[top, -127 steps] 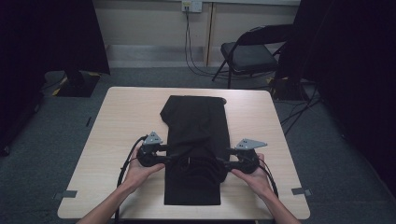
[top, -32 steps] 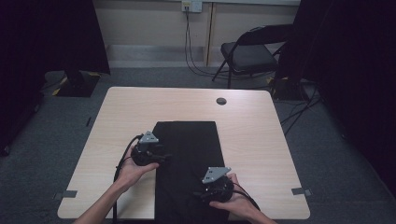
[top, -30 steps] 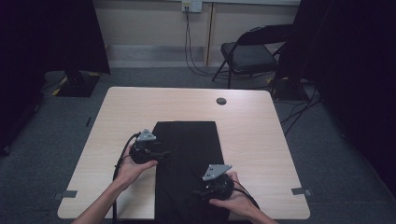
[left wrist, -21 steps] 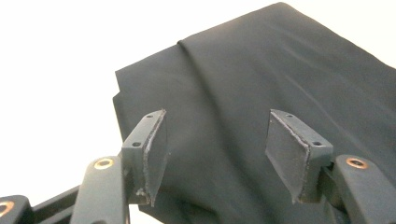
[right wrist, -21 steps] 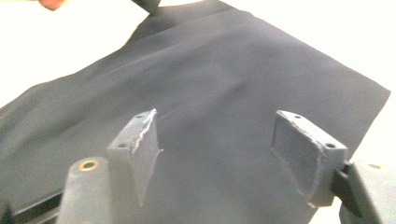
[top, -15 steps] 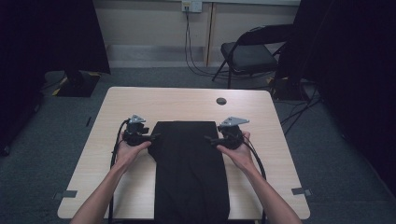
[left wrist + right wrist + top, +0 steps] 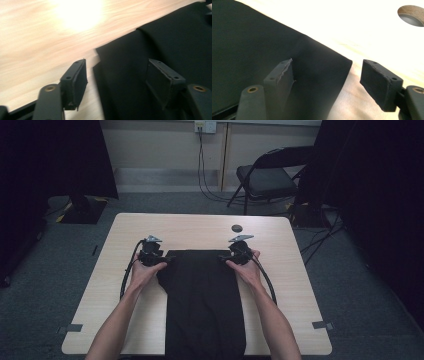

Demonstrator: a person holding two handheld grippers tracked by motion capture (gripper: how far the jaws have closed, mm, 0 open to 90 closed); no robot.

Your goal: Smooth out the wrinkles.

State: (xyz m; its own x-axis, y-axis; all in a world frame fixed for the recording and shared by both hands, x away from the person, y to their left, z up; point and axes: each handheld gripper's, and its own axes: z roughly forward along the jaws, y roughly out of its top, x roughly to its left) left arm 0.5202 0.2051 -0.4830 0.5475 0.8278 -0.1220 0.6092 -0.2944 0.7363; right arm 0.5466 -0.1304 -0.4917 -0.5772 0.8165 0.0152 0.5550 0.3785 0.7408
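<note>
- Black fabric garment (image 7: 205, 300) lies flat as a long folded strip down the middle of the light wooden table (image 7: 300, 285); its near end reaches the near edge, its far edge runs square between the two grippers.
- Left gripper (image 7: 161, 260) sits at the far-left corner, jaws apart — one on bare wood, one over cloth (image 7: 150, 50), clamping nothing.
- Right gripper (image 7: 227, 258) is at the far-right corner, jaws also spread across the cloth corner (image 7: 322, 65), not pinching.
- My read: lengthwise folds done; the crosswise fold is left, with both corners to grab first.
- Nearby: round cable hole (image 7: 236, 228) beyond the right gripper, black folding chair (image 7: 270, 175) past the table — neither in the way. Trailing cables (image 7: 127, 275) lie beside the cloth.
</note>
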